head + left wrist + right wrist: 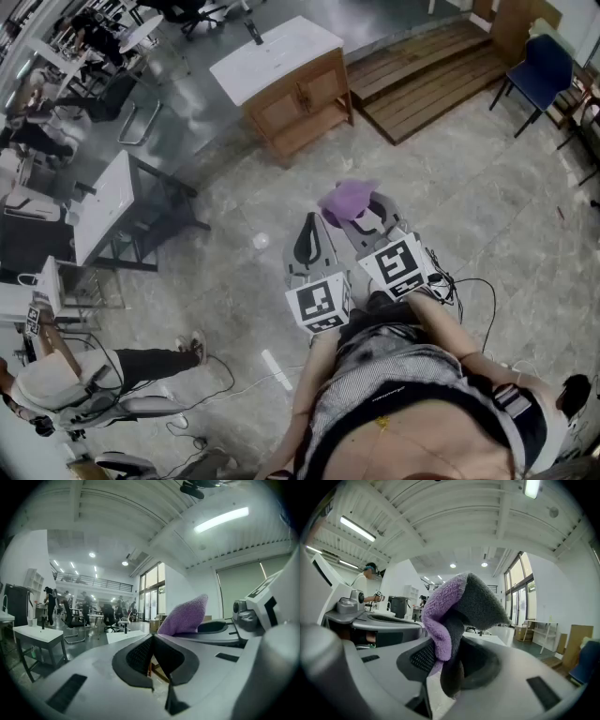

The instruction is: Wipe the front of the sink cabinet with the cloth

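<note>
The sink cabinet [300,98] is a wooden unit with a white top, standing some way ahead of me on the stone floor. My right gripper [361,214] is shut on a purple and grey cloth [347,198], which bunches up out of the jaws [452,620]. Beside it on the left, my left gripper [307,246] is shut with nothing in it; in the left gripper view its pads meet [152,660], and the cloth [185,616] shows to the right. Both grippers are held close to my body, well short of the cabinet.
A wooden platform [427,75] lies right of the cabinet and a blue chair [539,70] stands at the far right. A white table on a dark frame [108,206] is on the left. A person [84,375] crouches at lower left. Cables [469,300] trail on the floor.
</note>
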{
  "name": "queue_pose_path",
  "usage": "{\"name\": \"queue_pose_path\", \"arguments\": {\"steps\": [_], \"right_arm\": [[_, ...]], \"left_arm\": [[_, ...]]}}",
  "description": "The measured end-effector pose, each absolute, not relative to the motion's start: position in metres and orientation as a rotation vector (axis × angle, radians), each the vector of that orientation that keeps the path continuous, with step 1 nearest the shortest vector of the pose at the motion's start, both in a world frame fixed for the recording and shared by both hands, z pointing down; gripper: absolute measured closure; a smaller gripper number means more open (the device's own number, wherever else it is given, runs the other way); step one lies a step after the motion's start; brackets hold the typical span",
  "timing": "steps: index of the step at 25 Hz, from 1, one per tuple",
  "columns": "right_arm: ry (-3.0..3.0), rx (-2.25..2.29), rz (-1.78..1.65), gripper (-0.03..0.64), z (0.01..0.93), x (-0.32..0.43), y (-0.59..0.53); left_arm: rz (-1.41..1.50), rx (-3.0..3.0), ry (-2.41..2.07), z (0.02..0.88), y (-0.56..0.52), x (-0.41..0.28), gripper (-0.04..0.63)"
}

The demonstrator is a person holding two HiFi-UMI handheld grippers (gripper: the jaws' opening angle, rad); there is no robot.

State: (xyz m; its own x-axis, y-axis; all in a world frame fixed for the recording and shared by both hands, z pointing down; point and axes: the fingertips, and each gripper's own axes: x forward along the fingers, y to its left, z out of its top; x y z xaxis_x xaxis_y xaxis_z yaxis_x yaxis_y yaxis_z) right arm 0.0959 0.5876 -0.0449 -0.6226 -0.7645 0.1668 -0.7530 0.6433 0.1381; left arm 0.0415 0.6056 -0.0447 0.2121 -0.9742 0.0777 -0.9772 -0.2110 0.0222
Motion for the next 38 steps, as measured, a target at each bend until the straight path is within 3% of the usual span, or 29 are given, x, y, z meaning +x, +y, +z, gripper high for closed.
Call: {"name": "queue_pose_path", "arguments": {"steps": [22,38], "right_arm": [[-2.722,1.121,-0.075,0.437,-0.049,0.099,0.556],[-2.69,1.182,-0.065,0.437,-0.046,0.062,0.455]], "left_arm": [[0.054,2.321,-2.015,-0.046,0.574,0.041,0.589],[0.032,2.388,-1.929,-0.044,0.466,0.005,0.589]]}}
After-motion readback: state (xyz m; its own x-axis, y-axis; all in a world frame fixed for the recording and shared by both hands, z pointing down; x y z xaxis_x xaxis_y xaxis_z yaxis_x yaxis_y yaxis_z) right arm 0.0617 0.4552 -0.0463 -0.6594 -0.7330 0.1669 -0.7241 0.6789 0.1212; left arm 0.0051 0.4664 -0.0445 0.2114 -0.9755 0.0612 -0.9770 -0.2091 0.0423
